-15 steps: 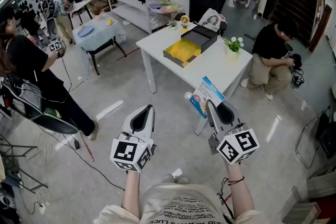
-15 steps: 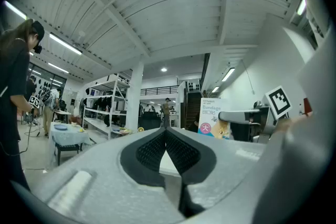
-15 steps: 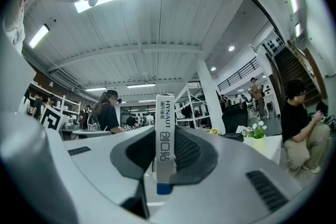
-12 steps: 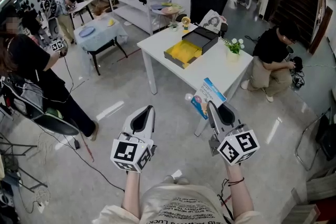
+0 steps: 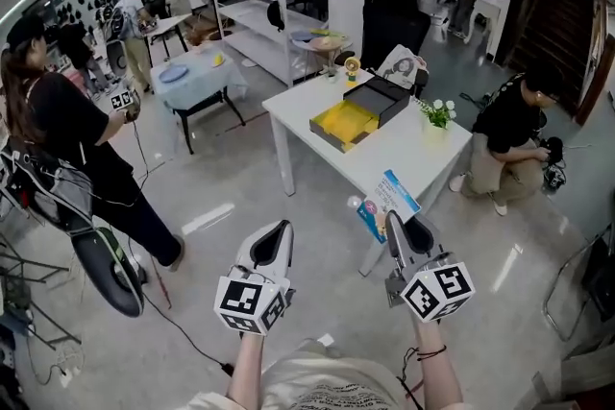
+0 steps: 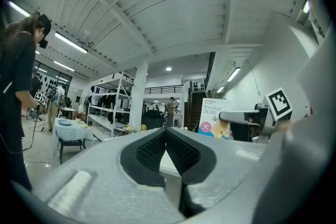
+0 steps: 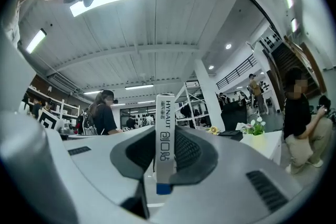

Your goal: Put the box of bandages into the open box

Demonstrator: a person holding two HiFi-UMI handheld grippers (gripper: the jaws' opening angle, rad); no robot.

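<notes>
One box of bandages (image 7: 164, 128) clamped in right hand-held gripper (image 7: 164, 150), left hand-held gripper (image 6: 167, 138) closed, empty

Head view looks steeply down on left gripper (image 5: 279, 230), right gripper (image 5: 399, 224) and table (image 5: 394, 154); gripper views sit close behind their jaws, angled upward toward shared shelves (image 6: 110, 97).

A white rectangular tabletop (image 5: 389, 154) carries an open black box with a yellow inside (image 5: 344, 122), a small potted plant with white flowers (image 5: 438, 113), and a little yellow ornament (image 5: 352, 67) at the far corner.
</notes>
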